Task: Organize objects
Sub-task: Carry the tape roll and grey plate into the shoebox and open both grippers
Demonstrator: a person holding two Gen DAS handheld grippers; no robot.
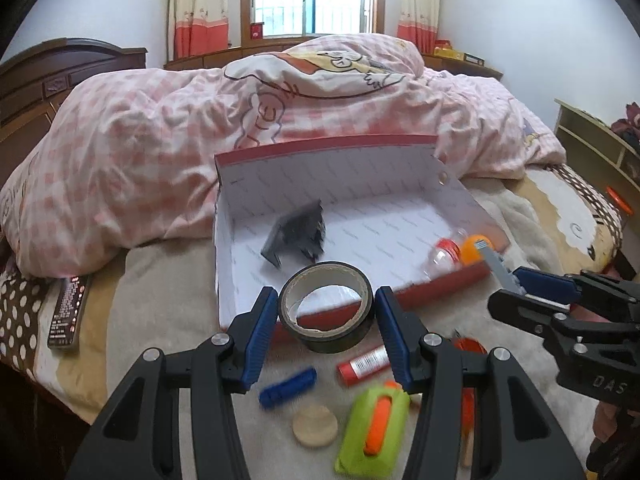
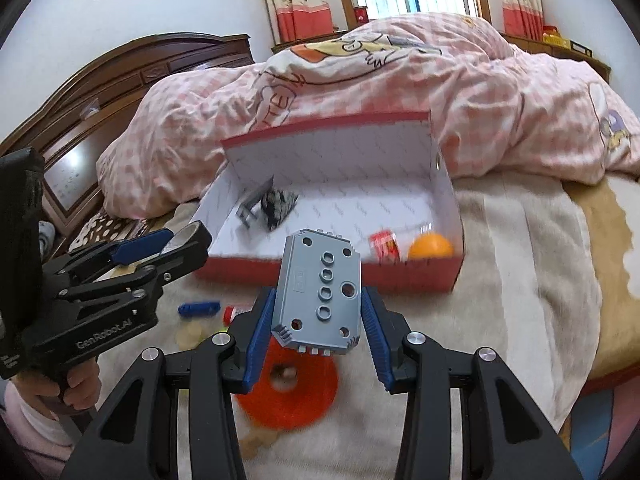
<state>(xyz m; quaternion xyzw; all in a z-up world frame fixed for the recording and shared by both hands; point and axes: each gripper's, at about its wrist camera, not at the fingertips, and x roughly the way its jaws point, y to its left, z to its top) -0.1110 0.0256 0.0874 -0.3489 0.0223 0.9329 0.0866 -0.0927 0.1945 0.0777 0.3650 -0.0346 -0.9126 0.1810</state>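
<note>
A bed [image 1: 168,280] with a pink checked quilt [image 1: 160,140] fills the room, and a red box [image 1: 440,284] with white inside sits on it.

From the left wrist, the left claw [image 1: 326,312] squeezes a roll of dark tape [image 1: 326,334] just in front of the box. Under it lie a blue block [image 1: 287,386], a red tube [image 1: 362,364], a wooden disc [image 1: 314,426] and a green pad [image 1: 374,432]. A remote [image 1: 66,312] lies at the left.

From the right wrist, the right claw [image 2: 318,312] grips a grey plate with holes [image 2: 320,296] near the box front. An orange ball [image 2: 430,246] rests inside the box. An orange ring [image 2: 288,396] lies on the bed below.
</note>
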